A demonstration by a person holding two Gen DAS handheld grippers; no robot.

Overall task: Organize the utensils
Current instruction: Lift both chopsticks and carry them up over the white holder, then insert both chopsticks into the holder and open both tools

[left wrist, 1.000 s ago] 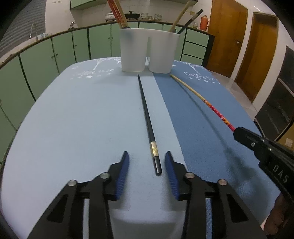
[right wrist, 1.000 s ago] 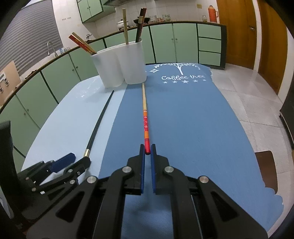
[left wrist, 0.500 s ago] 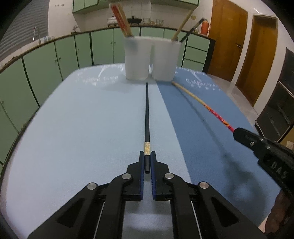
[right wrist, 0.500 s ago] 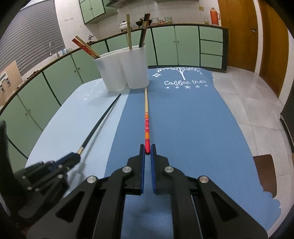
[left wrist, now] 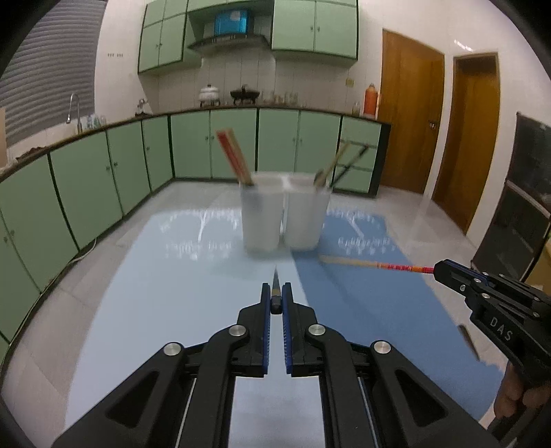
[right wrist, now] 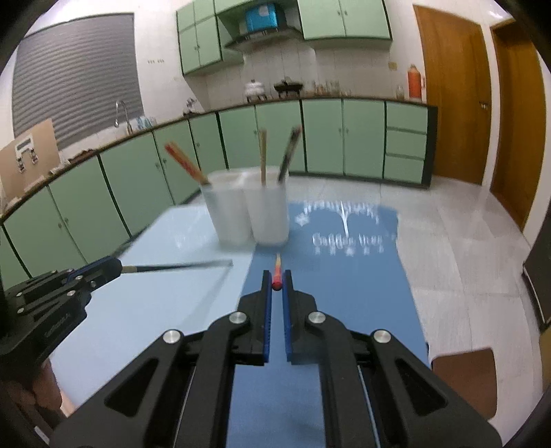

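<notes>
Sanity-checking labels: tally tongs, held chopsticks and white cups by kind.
Tongs: 2, left tongs, right tongs
Held chopsticks: 2, black chopstick, red-and-yellow chopstick
White cups: 2, left cup, right cup
Total: 6

place: home kitchen, pretty clearly
cabinets: mint-green base cabinets (left wrist: 193,148) run along the wall, matching wall cabinets (left wrist: 313,26) above
sink: curved tap (left wrist: 74,110) on the counter off to the left
cooking gear: white pot (left wrist: 209,93) and dark pan (left wrist: 245,94) sit on the dark countertop (right wrist: 344,97), with a range hood (left wrist: 229,41) over them
extras: orange thermos (right wrist: 415,81), tiled wall, wooden doors (left wrist: 411,113) on the right, pale tiled floor
table: table with a blue cloth (right wrist: 361,262) holding two white utensil cups (left wrist: 282,213) with chopsticks in them
</notes>
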